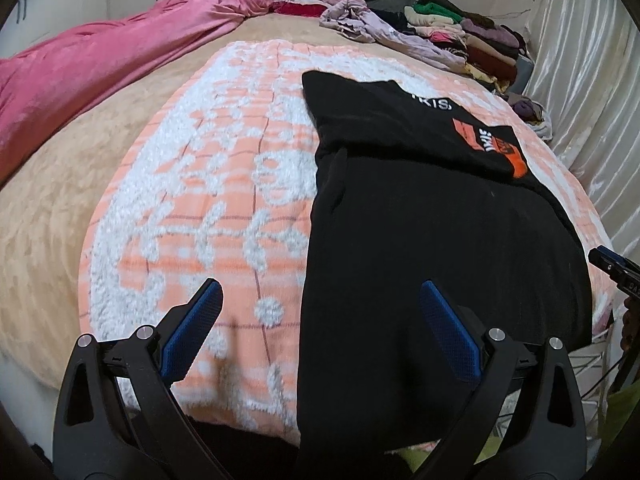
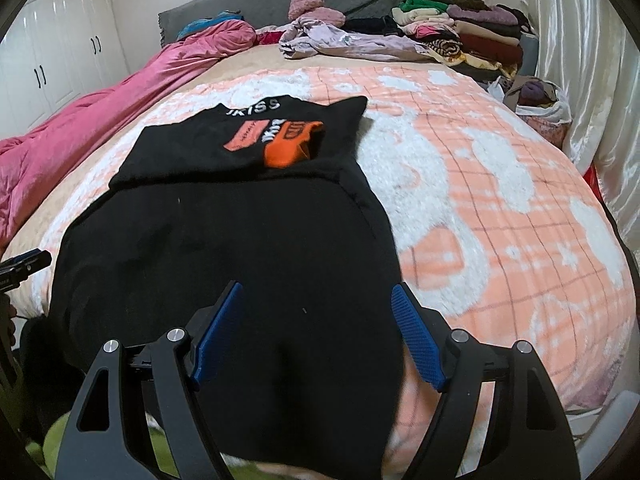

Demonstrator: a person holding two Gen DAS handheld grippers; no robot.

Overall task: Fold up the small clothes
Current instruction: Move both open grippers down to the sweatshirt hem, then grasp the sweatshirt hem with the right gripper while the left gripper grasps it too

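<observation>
The black shirt [image 2: 224, 248] lies on the blanket [image 2: 500, 208], top part already folded over, hem hanging off the near edge. Both the left gripper [image 1: 320, 312] and right gripper [image 2: 316, 312] stand wide open, holding nothing. Advice: pinch both hem corners evenly, then fold away. The clothes pile [image 2: 460, 36] lies well apart; nothing obstructs.

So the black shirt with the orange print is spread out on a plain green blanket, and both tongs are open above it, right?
Not quite. The black shirt lies on a peach and white patterned blanket, not a plain green one; the right wrist view shows it clearly. The rest holds: the left tongs and right tongs are both open above it.
</observation>
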